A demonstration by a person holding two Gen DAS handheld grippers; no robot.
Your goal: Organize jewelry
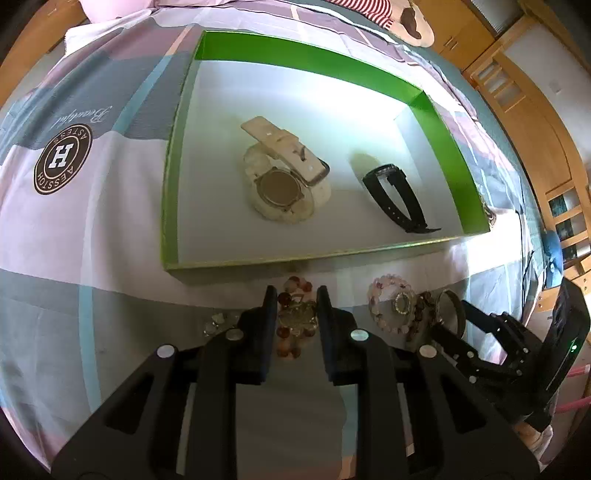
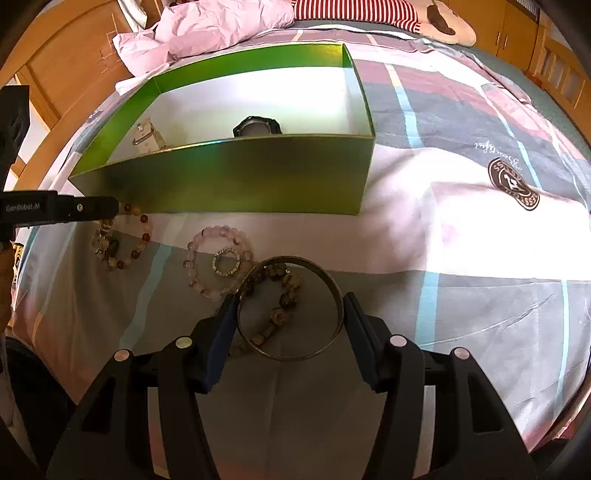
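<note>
A green box lies on the bed and holds a white watch and a black watch. In front of it lie a red-brown bead bracelet, a pink bead bracelet, a small ring, a dark bead bracelet and a metal bangle. My left gripper is open, with its fingers on either side of the red-brown bracelet. My right gripper is open around the bangle, its jaws at the bangle's two sides.
The patterned bedspread spreads all around. A pink pillow and a striped plush toy lie behind the box. Wooden furniture stands at the right. The left gripper's body reaches in beside the box's near wall.
</note>
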